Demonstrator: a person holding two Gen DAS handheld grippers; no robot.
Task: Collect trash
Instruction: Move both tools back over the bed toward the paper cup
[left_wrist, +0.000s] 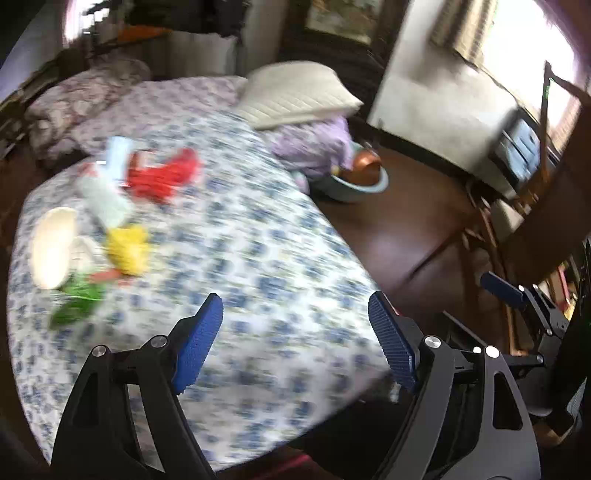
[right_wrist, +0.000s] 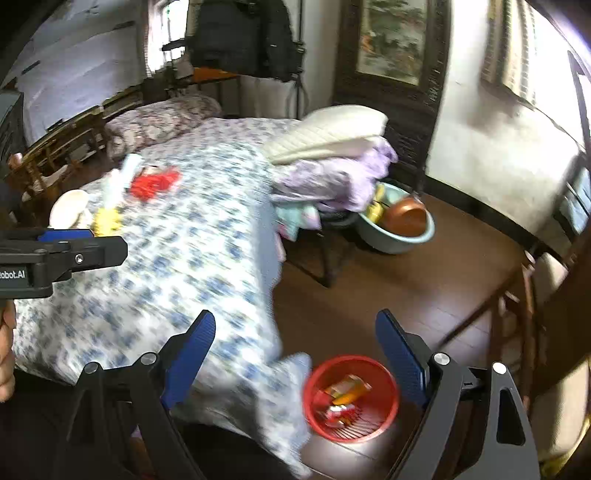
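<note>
Trash lies on the blue-flowered bed sheet (left_wrist: 258, 258): a red wrapper (left_wrist: 166, 177), a yellow wrapper (left_wrist: 127, 251), a green wrapper (left_wrist: 75, 299), a pale bottle (left_wrist: 105, 184) and a white cup (left_wrist: 51, 247). The red wrapper (right_wrist: 155, 182), yellow wrapper (right_wrist: 107, 219) and cup (right_wrist: 68, 210) also show in the right wrist view. My left gripper (left_wrist: 295, 325) is open and empty above the sheet, short of the trash. My right gripper (right_wrist: 295, 343) is open and empty above the bed corner. A red bin (right_wrist: 351, 397) on the floor holds several wrappers.
A folded white quilt (left_wrist: 299, 94) on purple bedding (left_wrist: 314, 144) lies at the bed's far right. A light blue basin (right_wrist: 395, 225) with an orange bowl stands on the dark wood floor (right_wrist: 424, 295). A wooden chair (right_wrist: 517, 314) stands at the right.
</note>
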